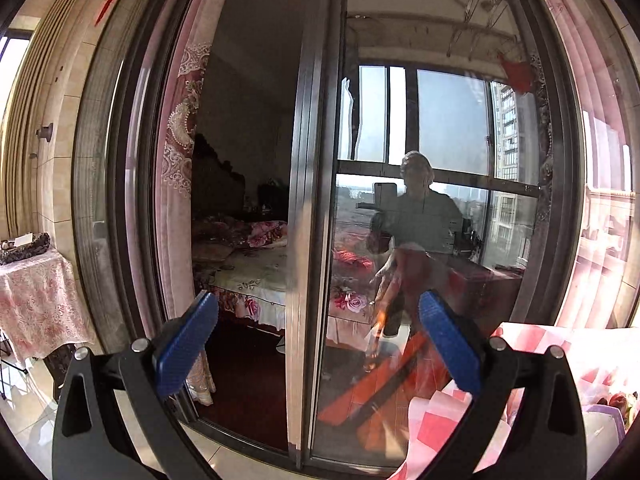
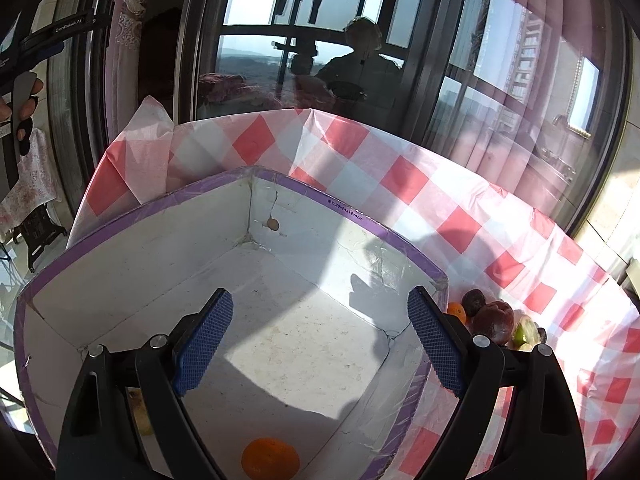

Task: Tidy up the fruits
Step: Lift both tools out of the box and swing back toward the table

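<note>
Hovering over a white box (image 2: 132,264) with a purple rim, the right tongs (image 2: 320,344) stand wide apart with nothing between them. The box holds an orange (image 2: 270,462) near its lower edge, and a yellowish fruit (image 2: 141,412) half hidden behind the left finger; what kind it is cannot be told. Just outside the box's right wall, a pile of fruit (image 2: 494,322) lies on the bench's checked cloth (image 2: 472,208): dark red, orange and green pieces, partly cut off by the right finger. The left tongs (image 1: 318,344) also gape empty, facing a glass sliding door (image 1: 320,200).
</note>
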`<state>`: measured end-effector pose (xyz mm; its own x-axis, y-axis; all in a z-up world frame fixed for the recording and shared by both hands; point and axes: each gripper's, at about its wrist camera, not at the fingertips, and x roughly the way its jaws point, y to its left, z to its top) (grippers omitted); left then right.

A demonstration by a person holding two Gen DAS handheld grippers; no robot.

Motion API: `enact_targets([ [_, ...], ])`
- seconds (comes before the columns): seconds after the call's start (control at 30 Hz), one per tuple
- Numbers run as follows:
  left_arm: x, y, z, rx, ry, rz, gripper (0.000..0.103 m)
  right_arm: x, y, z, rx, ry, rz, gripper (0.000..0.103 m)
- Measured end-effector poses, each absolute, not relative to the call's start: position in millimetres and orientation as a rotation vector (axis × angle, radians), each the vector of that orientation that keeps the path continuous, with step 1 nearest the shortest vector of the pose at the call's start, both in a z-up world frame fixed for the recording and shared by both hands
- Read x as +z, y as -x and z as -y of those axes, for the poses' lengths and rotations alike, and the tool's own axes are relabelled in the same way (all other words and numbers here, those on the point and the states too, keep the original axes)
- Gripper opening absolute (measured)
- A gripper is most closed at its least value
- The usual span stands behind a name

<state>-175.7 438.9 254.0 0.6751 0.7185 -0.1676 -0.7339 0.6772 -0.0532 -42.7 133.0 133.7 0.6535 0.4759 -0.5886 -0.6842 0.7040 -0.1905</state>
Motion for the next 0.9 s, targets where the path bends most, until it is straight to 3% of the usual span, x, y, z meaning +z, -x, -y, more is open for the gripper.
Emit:
enact_targets([
  [0.9,243,186,-462,0.934,0.132,-0.198,0.101,131,33,-128,0.68,0.374,-0.585,0.086],
])
